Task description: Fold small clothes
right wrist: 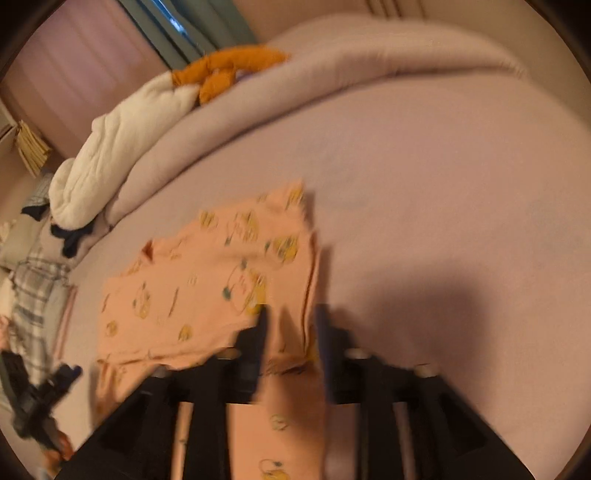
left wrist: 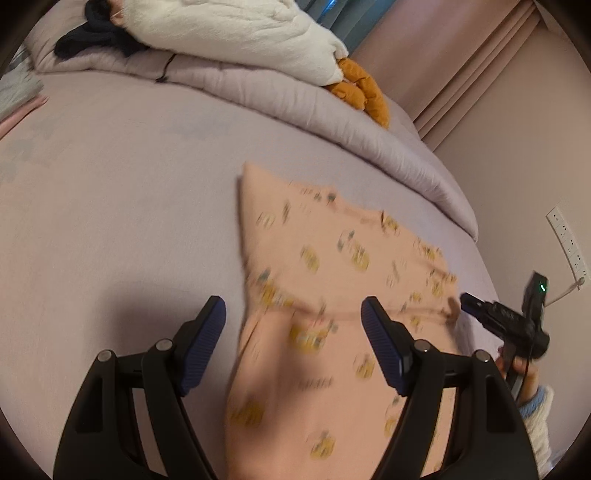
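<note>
A small peach garment [left wrist: 325, 280] with yellow prints lies partly folded on the lilac bed sheet [left wrist: 110, 192]. My left gripper [left wrist: 293, 314] is open above its left edge, holding nothing. In the left wrist view my right gripper [left wrist: 467, 301] is at the garment's right edge, closed on a bit of cloth. In the right wrist view the garment [right wrist: 207, 280] lies ahead and to the left, and my right gripper [right wrist: 291, 317] has its jaws narrowed around a fold of it. The view is blurred. My left gripper [right wrist: 70, 371] shows at the lower left.
A rolled lilac duvet [left wrist: 332, 118] runs along the far side of the bed with a white blanket [left wrist: 221, 33], an orange cloth [left wrist: 362, 92] and a dark garment [left wrist: 92, 37] on it. A wall with sockets [left wrist: 567, 240] is at the right. Checked cloth [right wrist: 33, 295] lies at the left.
</note>
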Motion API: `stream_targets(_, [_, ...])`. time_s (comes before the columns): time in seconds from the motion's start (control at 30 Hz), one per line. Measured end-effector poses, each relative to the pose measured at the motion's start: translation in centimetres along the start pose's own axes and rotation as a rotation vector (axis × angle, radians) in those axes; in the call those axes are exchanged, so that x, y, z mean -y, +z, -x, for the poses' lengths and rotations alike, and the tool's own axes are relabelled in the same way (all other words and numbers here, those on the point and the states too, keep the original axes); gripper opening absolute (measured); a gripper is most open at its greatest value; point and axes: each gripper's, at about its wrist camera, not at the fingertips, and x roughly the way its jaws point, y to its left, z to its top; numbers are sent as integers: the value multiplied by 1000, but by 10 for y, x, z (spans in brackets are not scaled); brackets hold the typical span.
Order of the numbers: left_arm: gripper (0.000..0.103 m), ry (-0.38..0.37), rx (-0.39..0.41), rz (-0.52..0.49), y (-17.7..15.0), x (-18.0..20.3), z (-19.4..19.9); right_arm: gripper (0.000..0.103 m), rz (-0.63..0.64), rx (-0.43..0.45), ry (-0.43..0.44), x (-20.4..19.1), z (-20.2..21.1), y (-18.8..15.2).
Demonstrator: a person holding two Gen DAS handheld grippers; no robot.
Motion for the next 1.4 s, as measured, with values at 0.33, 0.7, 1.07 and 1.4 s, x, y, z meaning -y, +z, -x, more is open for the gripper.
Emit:
stream_targets(0.33, [51, -27, -96, -10, 47, 7, -90, 21, 98, -64, 38, -13, -55, 24])
stream_targets(0.7, [14, 16, -139, 13, 55, -22, -91, 11, -1, -1, 137, -5, -36, 40])
stream_targets(1.07, [21, 44, -139, -29, 50, -18, -103, 9, -91, -32, 48, 2, -86, 58])
stream_targets(1.4, [66, 26, -113, -136, 10, -7, -69, 11, 87, -94, 42, -13, -38, 4])
